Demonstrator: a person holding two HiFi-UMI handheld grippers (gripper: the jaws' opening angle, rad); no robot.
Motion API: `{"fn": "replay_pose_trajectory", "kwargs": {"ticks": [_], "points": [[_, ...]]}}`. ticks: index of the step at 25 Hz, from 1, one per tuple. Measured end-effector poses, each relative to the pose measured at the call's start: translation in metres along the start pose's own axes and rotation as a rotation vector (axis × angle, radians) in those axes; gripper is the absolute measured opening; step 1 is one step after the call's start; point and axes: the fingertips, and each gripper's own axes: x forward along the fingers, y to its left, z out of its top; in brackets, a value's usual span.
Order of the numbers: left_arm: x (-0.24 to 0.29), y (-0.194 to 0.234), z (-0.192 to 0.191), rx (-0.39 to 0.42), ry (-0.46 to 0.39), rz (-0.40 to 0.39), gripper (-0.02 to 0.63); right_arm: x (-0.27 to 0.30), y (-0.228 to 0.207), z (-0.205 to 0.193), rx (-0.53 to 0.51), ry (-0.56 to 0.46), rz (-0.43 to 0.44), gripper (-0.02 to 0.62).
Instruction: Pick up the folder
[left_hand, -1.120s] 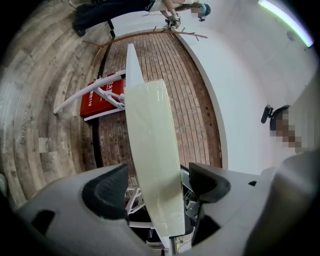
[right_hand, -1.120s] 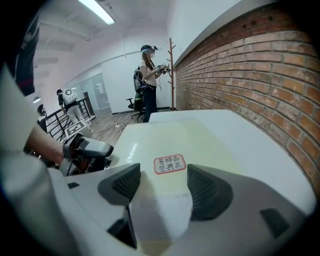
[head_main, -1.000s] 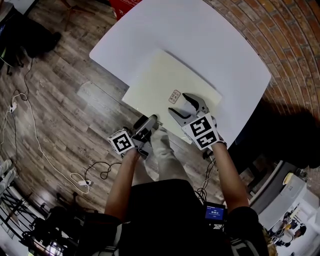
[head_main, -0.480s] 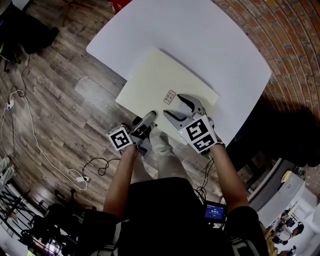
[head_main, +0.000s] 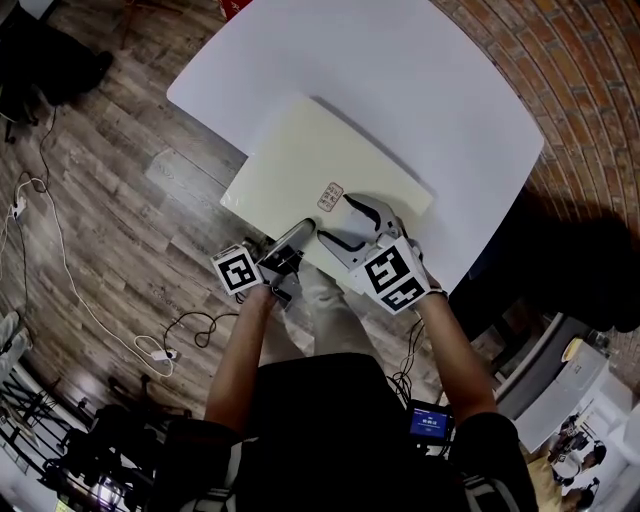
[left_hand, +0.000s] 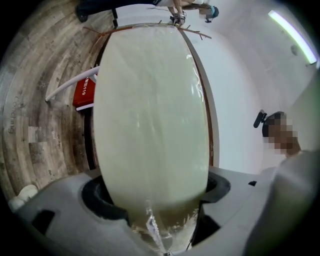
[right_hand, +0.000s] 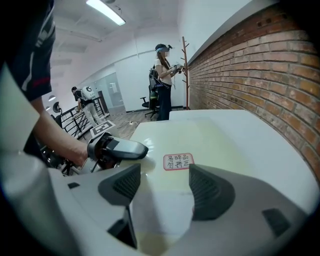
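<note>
- Left gripper (head_main: 300, 232): jaws clamped on the near edge of the cream folder (head_main: 320, 165).
- Right gripper (head_main: 345, 222): jaws apart, poised over the folder just beside the left gripper.
- Red-bordered label (head_main: 331, 196): on the folder, just ahead of the right jaws.
- Folder: on the white table (head_main: 420, 80), extending away from both grippers.

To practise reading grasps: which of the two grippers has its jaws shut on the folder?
The left gripper: its jaws pinch the near edge of the cream folder. The right gripper holds its jaws apart above it.
</note>
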Motion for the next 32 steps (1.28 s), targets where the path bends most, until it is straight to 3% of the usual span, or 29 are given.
{"fn": "replay_pose_trajectory", "kwargs": {"ticks": [10,19,32], "points": [[0.006,-0.003,0.0,-0.043,-0.018,-0.011,0.362,0.001,0.003,0.0,-0.004,-0.004,0.008,0.29],[0.004,-0.004,-0.004,-0.068,0.022,0.023,0.359,0.001,0.007,0.001,-0.017,0.001,0.006,0.29],[-0.007,-0.007,-0.01,-0.102,-0.002,0.057,0.296,-0.002,0.016,0.001,0.0,-0.001,0.019,0.29]]}}
